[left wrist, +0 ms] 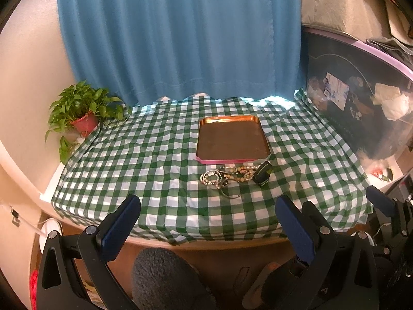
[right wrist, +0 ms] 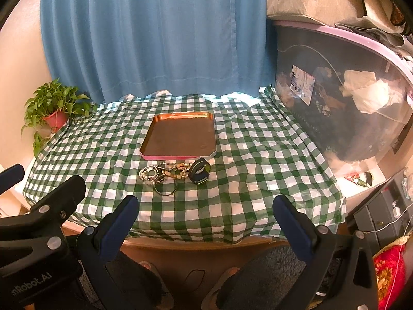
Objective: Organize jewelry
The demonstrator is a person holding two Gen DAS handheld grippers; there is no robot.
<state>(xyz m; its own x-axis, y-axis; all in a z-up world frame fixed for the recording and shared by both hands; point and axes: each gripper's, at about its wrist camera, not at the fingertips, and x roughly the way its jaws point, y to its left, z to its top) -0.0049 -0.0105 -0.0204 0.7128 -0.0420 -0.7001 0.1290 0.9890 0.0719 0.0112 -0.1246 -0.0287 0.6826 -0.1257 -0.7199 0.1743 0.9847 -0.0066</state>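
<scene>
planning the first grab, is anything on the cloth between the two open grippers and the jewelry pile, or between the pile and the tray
Nothing visible. Bare checked cloth lies between the left gripper, the right gripper and the jewelry pile. The empty tray sits just behind the pile.

Black jaws carry blue pads (right wrist: 117,230), silver screws (right wrist: 54,242) and white lettering (right wrist: 31,283).

The tangled jewelry heap (right wrist: 165,174) near the tablecloth's (right wrist: 258,180) front edge is too small to separate into pieces
</scene>
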